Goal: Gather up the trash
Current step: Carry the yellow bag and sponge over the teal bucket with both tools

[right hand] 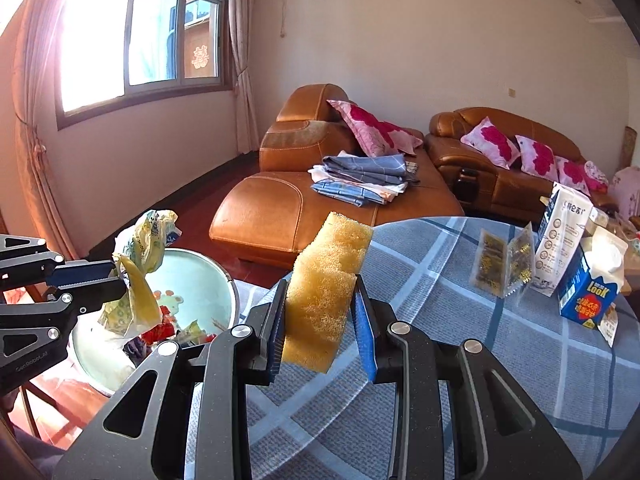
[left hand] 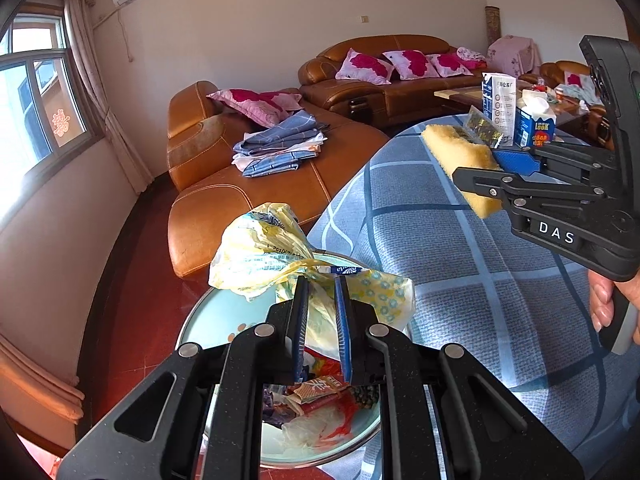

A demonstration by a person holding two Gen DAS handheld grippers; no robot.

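A crumpled yellow plastic bag (left hand: pixel 304 276) is pinched in the nearly closed jaws of the left gripper (left hand: pixel 322 280) above the pale round basin (left hand: pixel 208 320), just beyond the table's left edge. Wrappers (left hand: pixel 320 400) are heaped in the basin. A yellow sponge (right hand: pixel 326 292) is clamped by the right gripper (right hand: pixel 320 280) over the checked tablecloth (right hand: pixel 460 360). Two cartons (right hand: pixel 588 280) are seen at the far right edge.

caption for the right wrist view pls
Right gripper clamps a yellow sponge above the checked tablecloth.
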